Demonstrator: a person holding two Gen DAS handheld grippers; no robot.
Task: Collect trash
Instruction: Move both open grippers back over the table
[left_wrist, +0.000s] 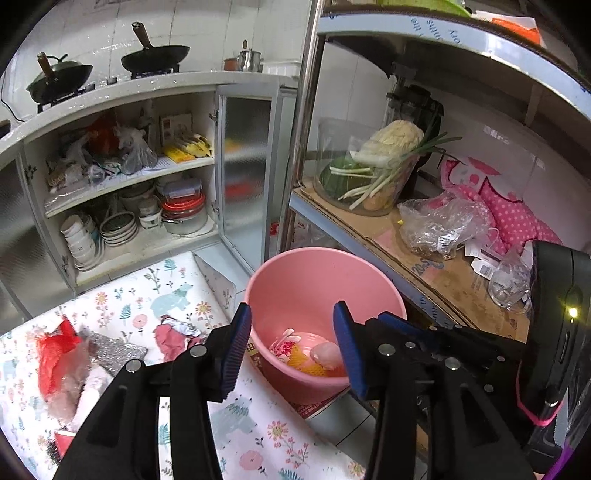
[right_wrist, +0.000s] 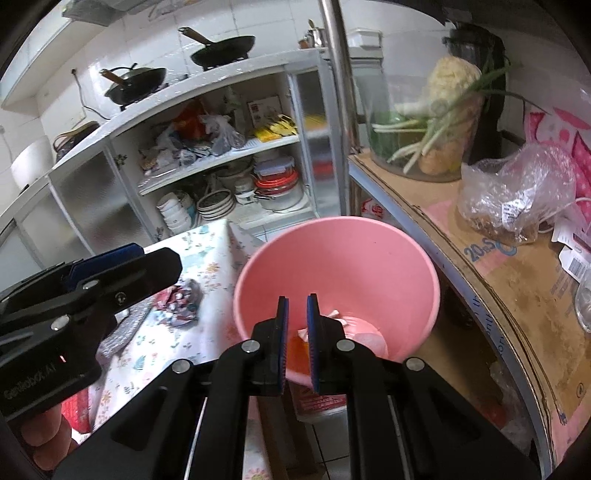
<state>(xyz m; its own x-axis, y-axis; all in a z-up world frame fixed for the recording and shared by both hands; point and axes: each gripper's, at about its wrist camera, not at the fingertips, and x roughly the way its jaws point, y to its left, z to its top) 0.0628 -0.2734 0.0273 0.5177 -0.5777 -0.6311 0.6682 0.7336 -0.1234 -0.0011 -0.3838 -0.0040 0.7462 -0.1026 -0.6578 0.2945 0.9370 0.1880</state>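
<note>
A pink bucket (left_wrist: 325, 295) stands on the floor between a table with a floral cloth (left_wrist: 177, 299) and a metal rack shelf (left_wrist: 436, 273); wrappers and peel lie in its bottom. On the cloth lie a red plastic bag (left_wrist: 61, 354) and a crumpled wrapper (left_wrist: 173, 332). Left gripper (left_wrist: 291, 347): jaws apart, nothing between them, above the bucket. Right gripper (right_wrist: 296, 343): jaws nearly together, empty, over the bucket's mouth. Behind, an open cabinet (left_wrist: 122, 177) holds bowls; two woks sit on the counter.

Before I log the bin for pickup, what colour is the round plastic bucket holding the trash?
Pink; the round plastic bucket shows best in the right wrist view.
</note>
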